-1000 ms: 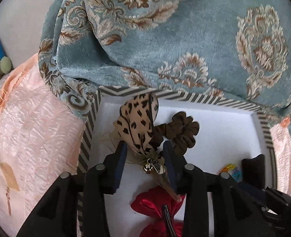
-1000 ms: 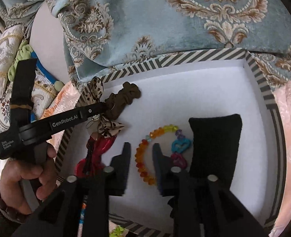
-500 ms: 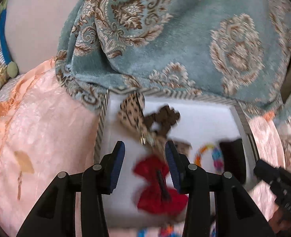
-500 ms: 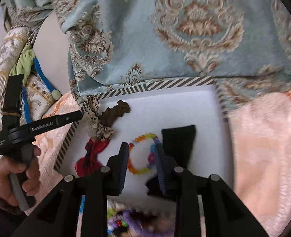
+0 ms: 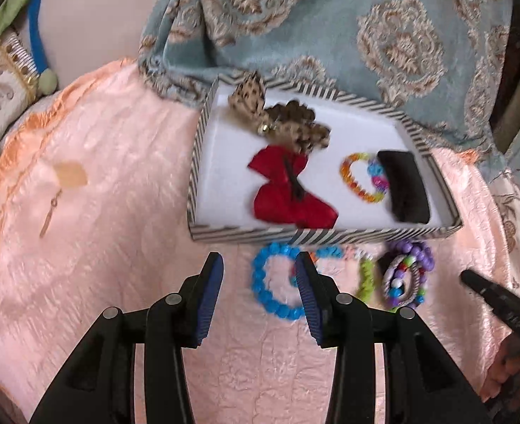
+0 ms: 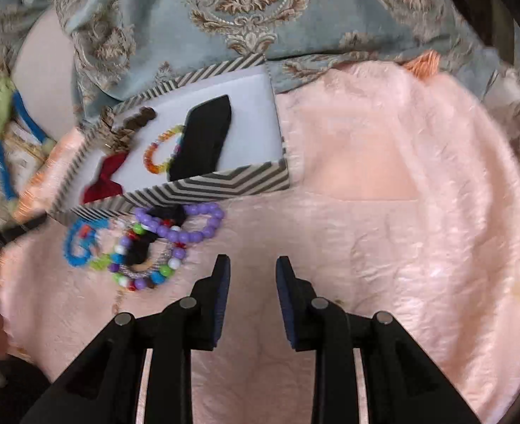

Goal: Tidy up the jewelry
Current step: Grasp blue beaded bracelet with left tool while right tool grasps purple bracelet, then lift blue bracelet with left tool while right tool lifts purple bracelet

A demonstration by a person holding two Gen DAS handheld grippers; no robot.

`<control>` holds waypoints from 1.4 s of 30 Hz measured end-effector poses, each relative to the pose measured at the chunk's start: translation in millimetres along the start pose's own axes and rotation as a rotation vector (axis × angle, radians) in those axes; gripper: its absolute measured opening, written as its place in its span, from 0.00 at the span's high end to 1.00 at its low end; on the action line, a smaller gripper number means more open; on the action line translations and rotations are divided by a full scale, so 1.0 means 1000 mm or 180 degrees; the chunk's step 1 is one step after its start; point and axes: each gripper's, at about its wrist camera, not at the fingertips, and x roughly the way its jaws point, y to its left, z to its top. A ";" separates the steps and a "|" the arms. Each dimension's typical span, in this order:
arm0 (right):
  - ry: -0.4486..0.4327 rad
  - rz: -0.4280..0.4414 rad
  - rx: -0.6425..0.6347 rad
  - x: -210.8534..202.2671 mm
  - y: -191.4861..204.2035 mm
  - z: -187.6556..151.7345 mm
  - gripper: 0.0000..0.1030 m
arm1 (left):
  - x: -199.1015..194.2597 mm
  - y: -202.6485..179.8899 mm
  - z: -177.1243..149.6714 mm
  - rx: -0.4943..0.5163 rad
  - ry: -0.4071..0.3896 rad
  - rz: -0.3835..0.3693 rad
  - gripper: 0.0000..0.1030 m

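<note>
- Now, left gripper: fingers spread and empty, hanging over the peach bedspread just near of the striped box. A second ago it pinched the leopard-print bow inside the box; it has since let go and drawn back.
- Right gripper: fingers spread, nothing between them. It too has pulled back from above the box, and now faces bare bedspread to the right of the loose pile.
- Striped box, contents: leopard-print bow at the far left corner, brown scrunchie beside it, red bow in the middle, orange bead bracelet and black pouch to the right.
- Still outside, touching the box's near wall: blue bead bracelet, purple bead bracelet, a multicolour bead bracelet, a green piece.
- Judgement: one item is newly filed; both hands are free, and the loose bracelets are probably next.
</note>
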 end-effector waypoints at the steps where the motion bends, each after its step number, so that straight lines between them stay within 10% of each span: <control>1: -0.0052 0.0021 -0.0055 -0.001 0.003 0.002 0.73 | 0.002 0.000 -0.001 -0.0003 0.0018 0.0033 0.76; 18: 0.0101 0.0012 -0.1190 0.056 0.070 0.005 0.80 | 0.036 0.001 -0.008 0.0063 0.0357 0.0323 0.76; 24: -0.0011 0.0159 -0.0862 0.034 0.061 0.008 0.91 | 0.038 0.000 -0.010 0.0115 0.0323 0.0319 0.79; 28: -0.0210 0.0318 -0.0601 0.009 0.047 0.010 0.91 | 0.035 -0.011 -0.011 0.0298 0.0295 0.0348 1.00; 42: -0.0373 0.0550 0.0051 -0.009 0.015 0.021 0.91 | -0.024 -0.008 0.006 0.0225 -0.0177 -0.0071 1.00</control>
